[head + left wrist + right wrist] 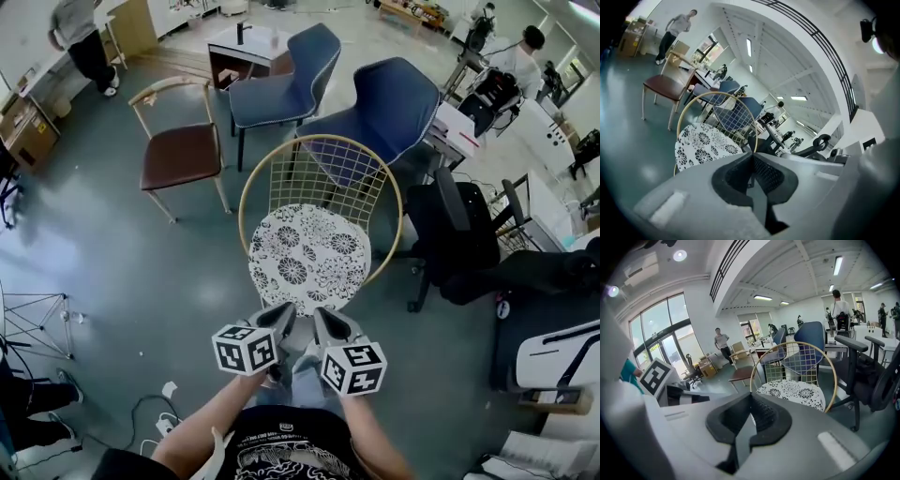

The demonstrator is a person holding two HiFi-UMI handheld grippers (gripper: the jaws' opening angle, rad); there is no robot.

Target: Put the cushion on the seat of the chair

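On the chair (320,137) the cushion (309,255) lies flat; placing looks done. Near the chair, left gripper (281,311) and right gripper (324,315) are closed, empty.

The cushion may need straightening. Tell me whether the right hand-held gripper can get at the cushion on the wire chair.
Probably yes. The right hand-held gripper hovers just short of the floral cushion, nothing between them; its jaws are shut and must open first.

Floral cushion (309,255) lies flat on wire chair (320,138).
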